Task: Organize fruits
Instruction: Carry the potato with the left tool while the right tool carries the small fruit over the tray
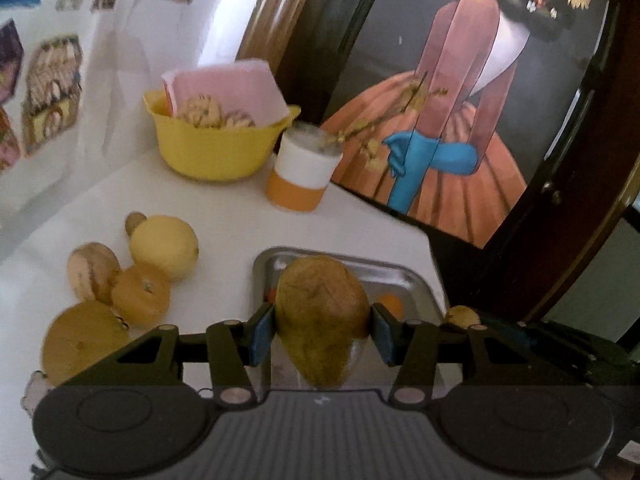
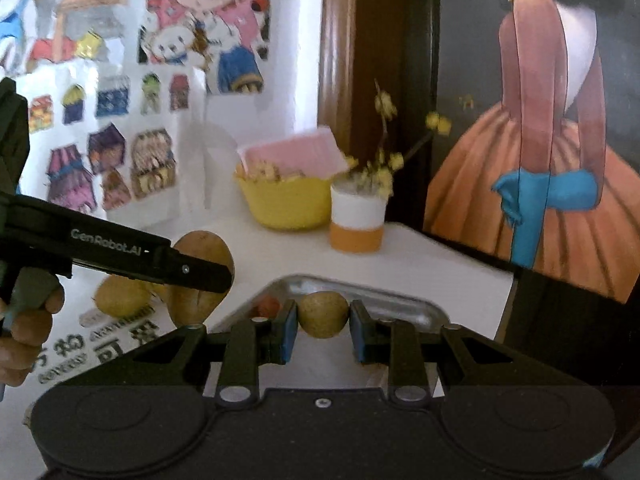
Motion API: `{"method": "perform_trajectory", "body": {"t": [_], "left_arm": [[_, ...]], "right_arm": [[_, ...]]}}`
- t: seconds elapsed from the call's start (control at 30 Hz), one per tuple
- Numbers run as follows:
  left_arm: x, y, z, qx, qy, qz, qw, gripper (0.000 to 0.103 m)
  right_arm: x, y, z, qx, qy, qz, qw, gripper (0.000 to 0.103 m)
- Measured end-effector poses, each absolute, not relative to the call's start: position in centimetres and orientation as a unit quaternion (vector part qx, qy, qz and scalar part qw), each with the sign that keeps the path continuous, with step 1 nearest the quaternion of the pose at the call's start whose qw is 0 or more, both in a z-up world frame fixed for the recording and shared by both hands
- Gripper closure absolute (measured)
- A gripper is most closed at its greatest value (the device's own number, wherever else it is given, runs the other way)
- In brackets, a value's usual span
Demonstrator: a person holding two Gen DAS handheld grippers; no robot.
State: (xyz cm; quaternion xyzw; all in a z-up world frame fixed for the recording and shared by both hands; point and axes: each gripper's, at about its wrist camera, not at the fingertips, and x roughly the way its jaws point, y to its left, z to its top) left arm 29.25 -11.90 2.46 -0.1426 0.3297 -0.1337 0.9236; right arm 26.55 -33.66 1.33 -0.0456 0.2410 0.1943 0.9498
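Observation:
My left gripper point(image 1: 323, 334) is shut on a large brown-green pear point(image 1: 322, 316), held over the near edge of a metal tray point(image 1: 404, 276). In the right wrist view the same left gripper point(image 2: 208, 276) comes in from the left with the pear point(image 2: 204, 246), a hand point(image 2: 24, 320) on its handle. My right gripper point(image 2: 323, 334) is shut on a small yellow-brown round fruit point(image 2: 323, 314), just in front of the tray point(image 2: 400, 300). That small fruit point(image 1: 462, 316) shows at the tray's right. A small orange fruit point(image 1: 390, 304) and a red one point(image 2: 268, 306) lie in the tray.
On the white table left of the tray lie a lemon point(image 1: 164, 246), an orange point(image 1: 140, 294), a bigger yellow fruit point(image 1: 82, 342) and a brown one point(image 1: 92, 270). Behind stand a yellow bowl point(image 1: 212, 148), a white-and-orange cup point(image 1: 300, 168) and a framed painting point(image 1: 460, 120).

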Motion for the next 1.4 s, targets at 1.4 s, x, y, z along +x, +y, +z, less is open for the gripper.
{"method": "perform_trajectory", "body": {"t": [1.4], "left_arm": [[32.8, -14.6, -1.2, -0.088, 0.396, -0.122, 0.906, 0.047]], "right_arm": [[30.4, -33.2, -3.6, -0.077, 0.301, 0.192, 0.931, 0.072]]}}
